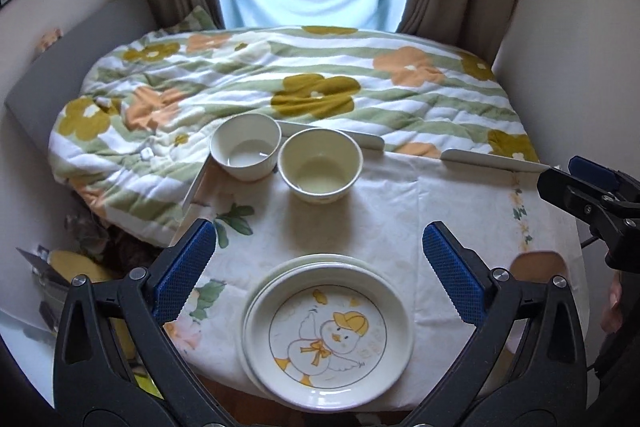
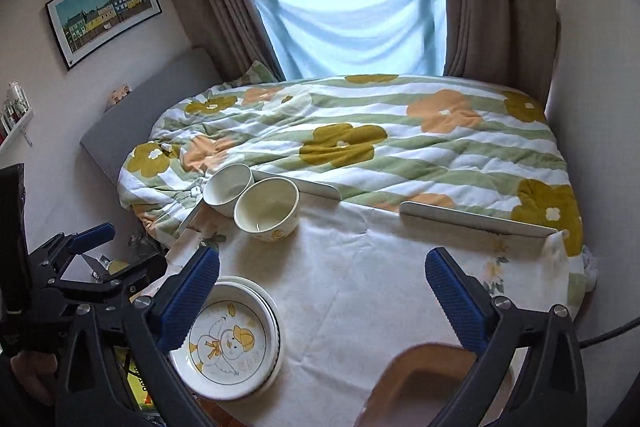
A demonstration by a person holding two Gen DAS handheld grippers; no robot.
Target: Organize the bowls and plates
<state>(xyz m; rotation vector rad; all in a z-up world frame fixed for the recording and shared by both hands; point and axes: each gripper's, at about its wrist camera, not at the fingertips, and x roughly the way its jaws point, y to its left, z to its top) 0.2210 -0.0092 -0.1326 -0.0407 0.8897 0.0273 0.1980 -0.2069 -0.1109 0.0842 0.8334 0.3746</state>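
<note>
A stack of cream plates (image 1: 328, 331), the top one printed with a duck in a yellow cap, sits at the near edge of the table (image 1: 460, 211). At the far left of the table stand two empty bowls side by side: a white ribbed bowl (image 1: 246, 147) and a cream bowl (image 1: 320, 165). My left gripper (image 1: 318, 239) hangs open above the plates, holding nothing. My right gripper (image 2: 322, 263) is open over bare cloth, to the right of the plates (image 2: 230, 337) and in front of the bowls (image 2: 228, 189) (image 2: 267, 213). Each gripper shows at the edge of the other's view (image 1: 560, 173) (image 2: 120, 251).
A white floral cloth covers the table, with low white rails (image 2: 476, 219) along its far edge. A bed with a flowered quilt (image 2: 360, 139) lies right behind it. A brown wooden chair back (image 2: 424, 379) rises at the near right edge. Clutter sits on the floor at left.
</note>
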